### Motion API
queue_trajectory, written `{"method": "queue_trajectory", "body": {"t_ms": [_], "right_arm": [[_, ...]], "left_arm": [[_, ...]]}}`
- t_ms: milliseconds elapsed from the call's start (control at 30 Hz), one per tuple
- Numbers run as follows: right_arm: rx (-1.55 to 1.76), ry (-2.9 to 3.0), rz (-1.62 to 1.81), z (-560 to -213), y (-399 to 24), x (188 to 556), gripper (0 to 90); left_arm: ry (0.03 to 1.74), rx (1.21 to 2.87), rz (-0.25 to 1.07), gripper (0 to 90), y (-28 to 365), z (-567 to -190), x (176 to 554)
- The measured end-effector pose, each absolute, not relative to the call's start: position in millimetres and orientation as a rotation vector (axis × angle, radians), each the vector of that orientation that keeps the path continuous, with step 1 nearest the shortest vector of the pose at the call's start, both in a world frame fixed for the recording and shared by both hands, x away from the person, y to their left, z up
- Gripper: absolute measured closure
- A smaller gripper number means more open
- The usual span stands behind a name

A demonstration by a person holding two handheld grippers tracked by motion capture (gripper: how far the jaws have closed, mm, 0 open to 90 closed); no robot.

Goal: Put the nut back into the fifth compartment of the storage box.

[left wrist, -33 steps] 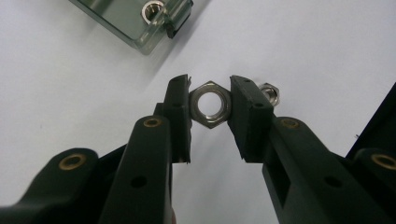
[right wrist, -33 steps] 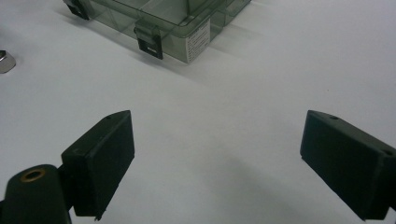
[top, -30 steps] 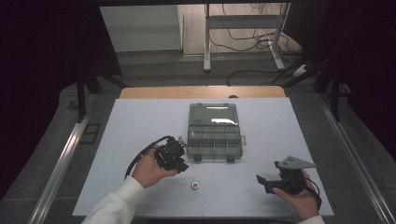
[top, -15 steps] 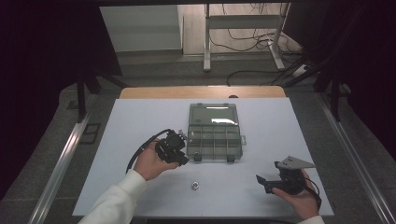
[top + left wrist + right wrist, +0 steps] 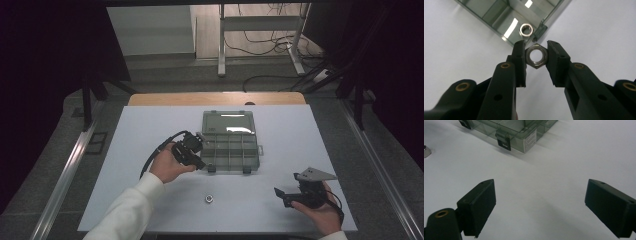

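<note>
A steel hex nut [image 5: 536,56] is pinched between the black jaws of my left gripper [image 5: 536,58], just short of a corner of the clear compartment box [image 5: 489,23]. Another nut [image 5: 526,29] lies in the corner compartment below. In the high view the left gripper [image 5: 199,159] hangs over the near-left corner of the box [image 5: 252,155], whose lid lies open behind it. My right gripper [image 5: 281,193] rests at the table's near right, jaws wide open around bare table [image 5: 540,205]. A loose nut [image 5: 209,198] lies on the white table between the two hands.
The loose nut [image 5: 426,151] appears at the left edge of the right gripper view, and the box's front latch [image 5: 504,141] farther off. The table's wooden far edge [image 5: 215,98] lies behind the box. A cable [image 5: 155,152] loops from the left gripper.
My left hand has carried its gripper rightward and away from me, up to the box's near-left corner. The right hand and the loose nut have stayed put.
</note>
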State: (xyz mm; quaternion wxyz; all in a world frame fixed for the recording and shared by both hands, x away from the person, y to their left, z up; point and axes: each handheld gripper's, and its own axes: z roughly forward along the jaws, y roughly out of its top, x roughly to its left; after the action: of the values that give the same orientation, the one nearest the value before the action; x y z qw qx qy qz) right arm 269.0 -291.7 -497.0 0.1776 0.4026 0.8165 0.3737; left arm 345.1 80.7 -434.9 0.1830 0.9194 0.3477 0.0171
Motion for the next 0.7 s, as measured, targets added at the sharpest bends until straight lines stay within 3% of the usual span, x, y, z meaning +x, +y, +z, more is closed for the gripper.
{"method": "queue_trajectory", "body": {"t_ms": [700], "right_arm": [[1.135, 2.318, 1.059, -497, -292, 269, 9.9]], "left_arm": [[1.032, 2.569, 0.056, 69.7, 67, -441, 379]]}}
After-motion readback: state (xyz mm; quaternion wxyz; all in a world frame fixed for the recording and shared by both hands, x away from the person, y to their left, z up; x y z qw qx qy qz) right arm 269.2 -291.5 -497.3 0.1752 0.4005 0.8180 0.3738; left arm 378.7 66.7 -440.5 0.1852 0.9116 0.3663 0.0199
